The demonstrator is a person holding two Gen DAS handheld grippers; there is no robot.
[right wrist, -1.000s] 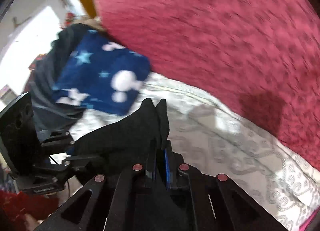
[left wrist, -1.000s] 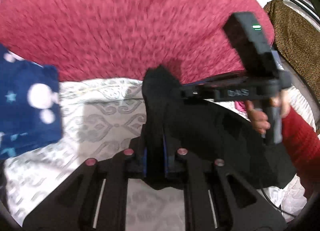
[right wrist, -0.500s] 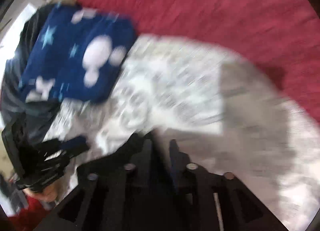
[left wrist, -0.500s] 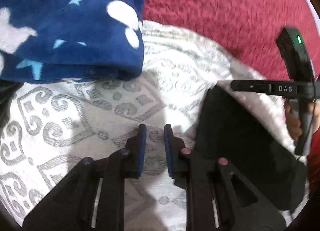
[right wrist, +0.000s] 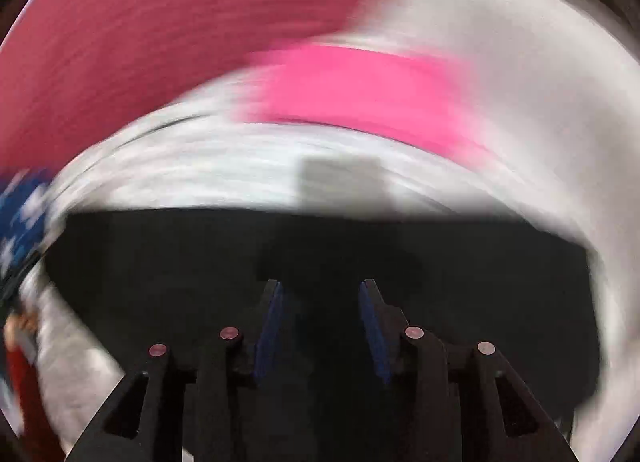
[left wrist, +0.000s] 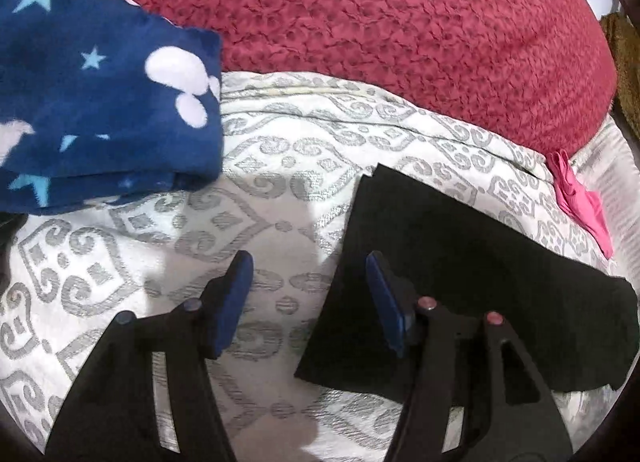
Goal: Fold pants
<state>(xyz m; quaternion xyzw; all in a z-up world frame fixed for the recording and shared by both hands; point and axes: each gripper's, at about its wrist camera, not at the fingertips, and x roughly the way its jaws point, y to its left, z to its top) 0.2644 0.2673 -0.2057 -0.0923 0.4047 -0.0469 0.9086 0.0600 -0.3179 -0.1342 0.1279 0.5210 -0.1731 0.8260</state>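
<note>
The black pants [left wrist: 460,282] lie folded flat on the white patterned bedspread [left wrist: 280,190], right of centre in the left wrist view. My left gripper [left wrist: 310,262] is open and empty, its right finger over the pants' left edge. In the blurred right wrist view the black pants [right wrist: 160,262] fill the lower half. My right gripper [right wrist: 320,286] is open just above them, holding nothing.
A folded blue star-print fleece [left wrist: 92,102] lies at the left on the bedspread. A large red knitted blanket [left wrist: 380,22] lies behind. A pink garment [left wrist: 580,202] lies at the right; it also shows in the right wrist view [right wrist: 360,90].
Both grippers let go of the black pants and opened. The pants now lie flat on the bedspread. The right gripper has swung right, and its view is smeared by motion.
</note>
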